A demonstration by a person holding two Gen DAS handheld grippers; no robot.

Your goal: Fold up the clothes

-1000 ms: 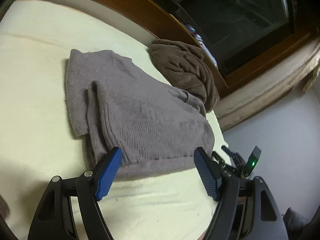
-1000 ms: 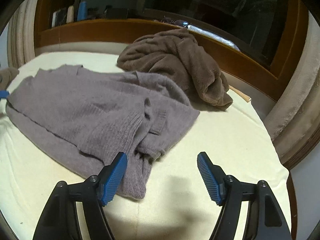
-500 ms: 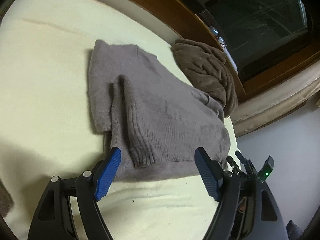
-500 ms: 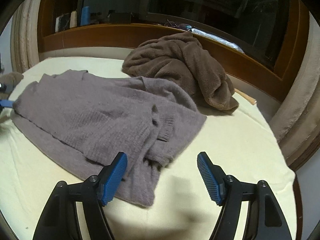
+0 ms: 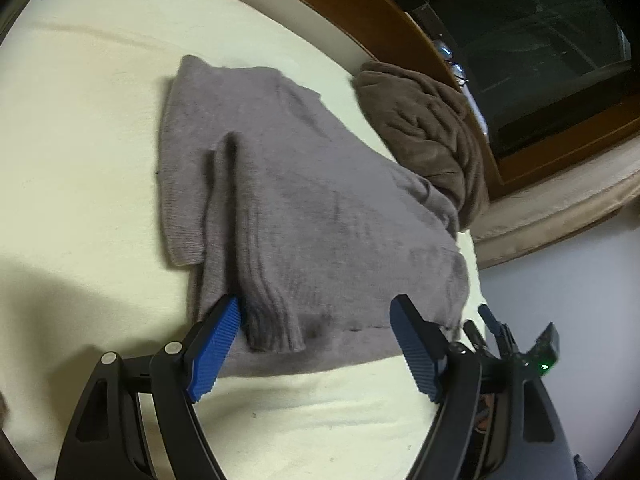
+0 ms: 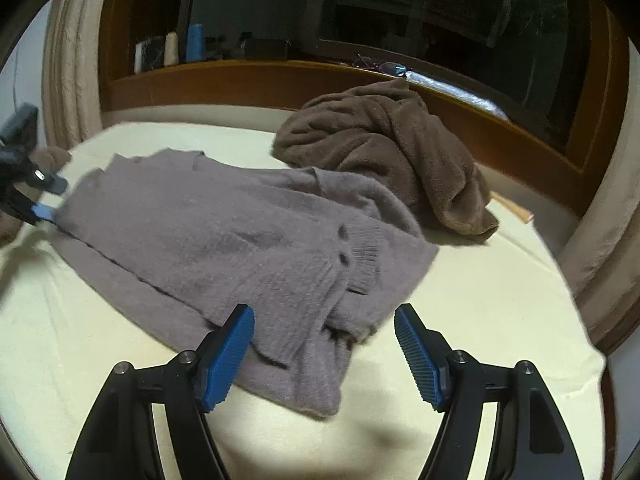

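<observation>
A grey-mauve knitted sweater (image 5: 304, 216) lies partly folded on a cream bed (image 5: 80, 160), one sleeve laid lengthwise over the body. The left tongs (image 5: 316, 344) hover with their blue pads spread wide over the sweater's near hem, holding nothing; the left pad sits just beside the ribbed cuff of the folded sleeve. The right tongs (image 6: 324, 352) are likewise spread wide and empty, poised over a bunched corner of the sweater (image 6: 240, 248) where a ribbed edge crumples over itself. In the right view, the left tongs appear at the sweater's far left edge.

Behind the sweater, touching or just beside its far side, sits a crumpled brown fleece garment (image 6: 392, 152). Beyond it runs a wooden ledge (image 6: 240, 80) under a dark window (image 6: 440, 8), with eyeglasses (image 6: 380, 66) on the ledge. Bare cream bedding stretches to the left of the sweater and in front of both tongs.
</observation>
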